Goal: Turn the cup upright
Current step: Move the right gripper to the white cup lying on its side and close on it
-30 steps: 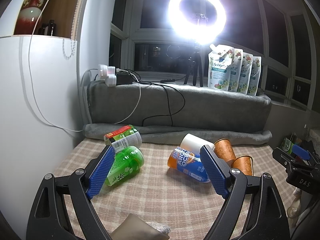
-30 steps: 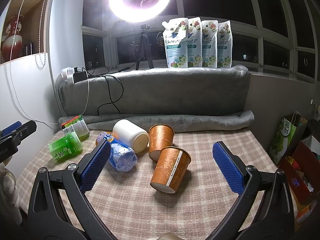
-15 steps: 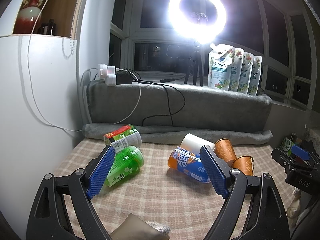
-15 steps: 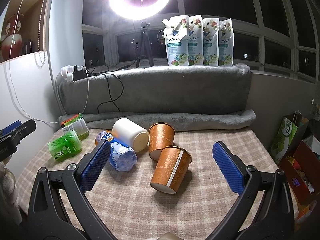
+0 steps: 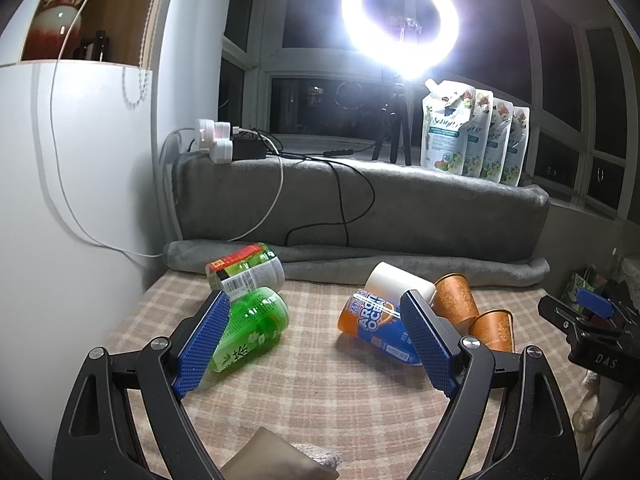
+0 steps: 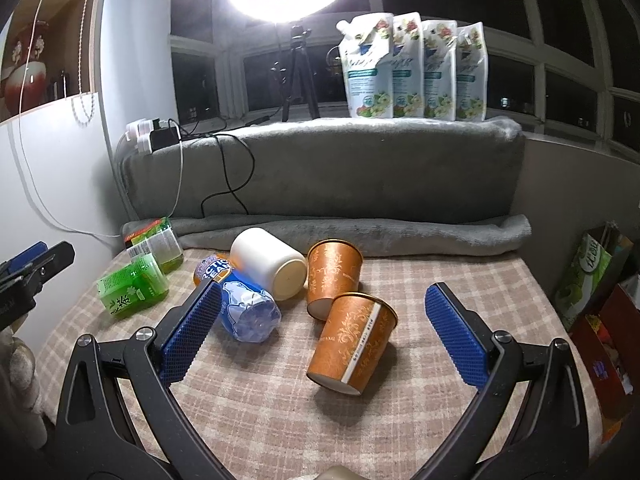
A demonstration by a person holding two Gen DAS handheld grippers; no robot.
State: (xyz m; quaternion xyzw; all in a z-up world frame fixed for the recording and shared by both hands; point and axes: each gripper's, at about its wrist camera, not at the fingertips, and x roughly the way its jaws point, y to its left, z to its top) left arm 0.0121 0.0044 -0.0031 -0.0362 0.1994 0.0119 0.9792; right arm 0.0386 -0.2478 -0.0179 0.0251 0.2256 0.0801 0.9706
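Two orange paper cups lie tipped on the checked cloth. The near cup lies with its base toward me, the far cup behind it. A white cup lies on its side to their left. My right gripper is open and empty, its jaws either side of the near orange cup, short of it. My left gripper is open and empty over bare cloth. In the left wrist view the orange cups and the white cup lie right of centre, partly behind my right finger.
A blue-orange bottle lies beside the white cup. Two green bottles lie at the left. A grey blanket roll borders the back. Cardboard boxes stand off the right edge. A white wall is at the left.
The right gripper has tilted slightly, so the scene sits a little higher in its view. Nothing on the cloth has moved. The left gripper is nearly still.
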